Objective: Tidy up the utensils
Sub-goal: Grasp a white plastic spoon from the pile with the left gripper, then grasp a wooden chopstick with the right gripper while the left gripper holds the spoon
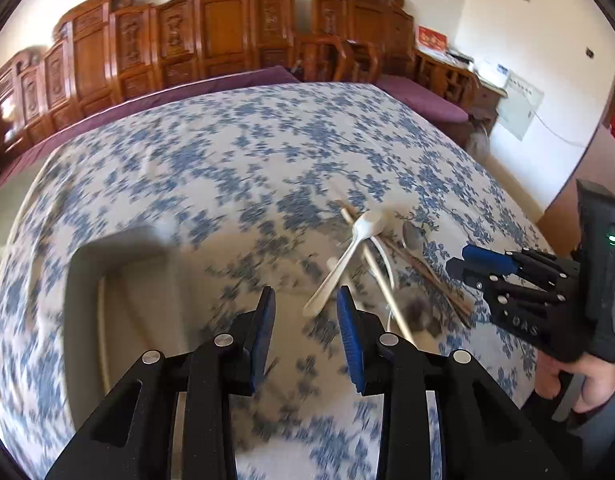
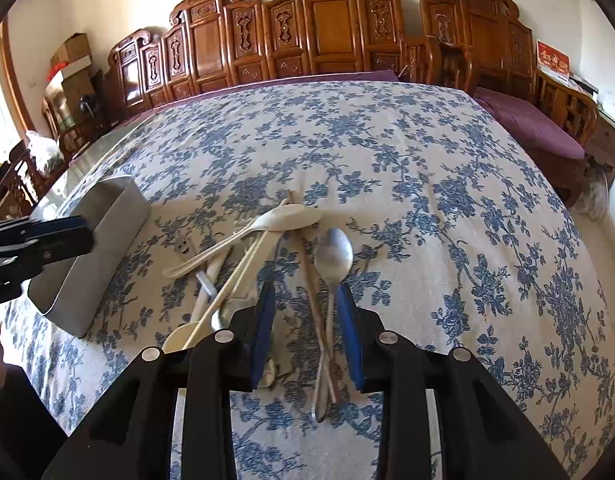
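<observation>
The right tongs (image 2: 306, 332) are open and hold nothing, low over the steel spoon (image 2: 332, 264) on the blue-flowered cloth of the surface (image 2: 467, 200); its handle runs lengthwise between the fingers, bowl pointing away. The left tongs (image 1: 306, 334), also open and empty, hang between the grey rectangular metal container (image 1: 107, 280) and the utensil heap, so I judge the right hand nearer.

Bright daylight; left wrist view motion-blurred, right wrist view sharp, fisheye edges curved.
</observation>
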Motion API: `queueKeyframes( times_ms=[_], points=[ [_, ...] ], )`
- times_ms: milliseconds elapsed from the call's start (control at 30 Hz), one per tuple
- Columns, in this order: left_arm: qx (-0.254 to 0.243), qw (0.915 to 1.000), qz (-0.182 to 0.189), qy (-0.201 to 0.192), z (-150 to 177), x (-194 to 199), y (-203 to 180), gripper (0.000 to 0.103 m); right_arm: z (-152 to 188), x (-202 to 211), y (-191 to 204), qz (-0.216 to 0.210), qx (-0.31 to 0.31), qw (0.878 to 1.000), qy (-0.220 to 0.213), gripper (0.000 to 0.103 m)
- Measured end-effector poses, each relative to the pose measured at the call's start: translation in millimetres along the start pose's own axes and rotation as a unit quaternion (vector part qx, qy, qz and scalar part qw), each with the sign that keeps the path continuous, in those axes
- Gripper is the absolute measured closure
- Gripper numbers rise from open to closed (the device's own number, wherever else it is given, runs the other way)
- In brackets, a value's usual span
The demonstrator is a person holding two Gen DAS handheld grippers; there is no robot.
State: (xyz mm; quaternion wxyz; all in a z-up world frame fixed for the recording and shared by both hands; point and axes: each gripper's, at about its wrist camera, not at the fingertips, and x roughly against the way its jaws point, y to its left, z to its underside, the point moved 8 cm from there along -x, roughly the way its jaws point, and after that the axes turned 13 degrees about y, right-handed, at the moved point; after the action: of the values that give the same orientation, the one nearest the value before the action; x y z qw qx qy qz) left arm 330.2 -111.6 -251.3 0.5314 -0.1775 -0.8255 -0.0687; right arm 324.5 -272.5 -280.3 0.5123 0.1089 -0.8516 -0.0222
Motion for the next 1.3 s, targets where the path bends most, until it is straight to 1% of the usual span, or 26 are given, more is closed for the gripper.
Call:
queueKeyframes(
  times_ms=[200, 300, 433, 600, 700, 800, 967, 1000, 1033, 1200, 1300],
  points=[
    [-0.038, 0.9987, 0.007, 0.032, -26.8, -48.4, -27.4, 0.075, -0.1, -1.6, -6.4, -0.019, -0.013, 1.0, -0.003, 0.069],
    [-0.051, 0.9972, -0.001, 0.055, -33.0, -73.5, -31.5, 0.08, 3.6, -4.8, -7.3, -0.018, -0.007, 1.0, 0.002, 0.069],
    [-0.056, 0.9961, -0.004, 0.068, -38.8, -91.3, -32.6, 0.081, 6.0, -7.8, -9.1, -0.023, -0.006, 1.0, 0.008, 0.069],
    [-0.07, 0.9943, -0.003, 0.08, -42.6, -100.8, -38.5, 0.081, 2.9, -5.0, -13.8, -0.036, -0.017, 0.999, 0.001, 0.069],
    [-0.076, 0.9935, -0.002, 0.085, -44.0, -104.3, -40.2, 0.083, 3.1, -5.3, -14.3, -0.042, -0.022, 0.999, 0.001, 0.069],
    [-0.074, 0.9933, 0.002, 0.088, -45.6, -105.5, -40.1, 0.083, 3.8, -5.5, -12.4, -0.042, -0.02, 0.999, 0.002, 0.069],
    [-0.066, 0.9933, 0.019, 0.093, -43.3, -106.4, -37.8, 0.087, 3.0, -6.5, -12.0, -0.043, -0.019, 0.999, 0.003, 0.069],
    [-0.067, 0.9933, 0.016, 0.093, -43.0, -106.3, -36.9, 0.091, 3.0, -6.5, -11.8, -0.043, -0.019, 0.999, 0.002, 0.069],
    [-0.068, 0.9933, 0.013, 0.093, -42.4, -105.9, -36.6, 0.092, 2.8, -6.3, -11.3, -0.043, -0.019, 0.999, 0.001, 0.069],
    [-0.067, 0.9934, 0.009, 0.093, -42.3, -105.6, -35.2, 0.096, 2.9, -6.3, -8.5, -0.044, -0.015, 0.999, 0.002, 0.069],
    [-0.066, 0.9936, 0.007, 0.091, -41.3, -104.8, -35.4, 0.096, 3.2, -5.6, -6.3, -0.043, -0.011, 0.999, 0.002, 0.069]
  ],
)
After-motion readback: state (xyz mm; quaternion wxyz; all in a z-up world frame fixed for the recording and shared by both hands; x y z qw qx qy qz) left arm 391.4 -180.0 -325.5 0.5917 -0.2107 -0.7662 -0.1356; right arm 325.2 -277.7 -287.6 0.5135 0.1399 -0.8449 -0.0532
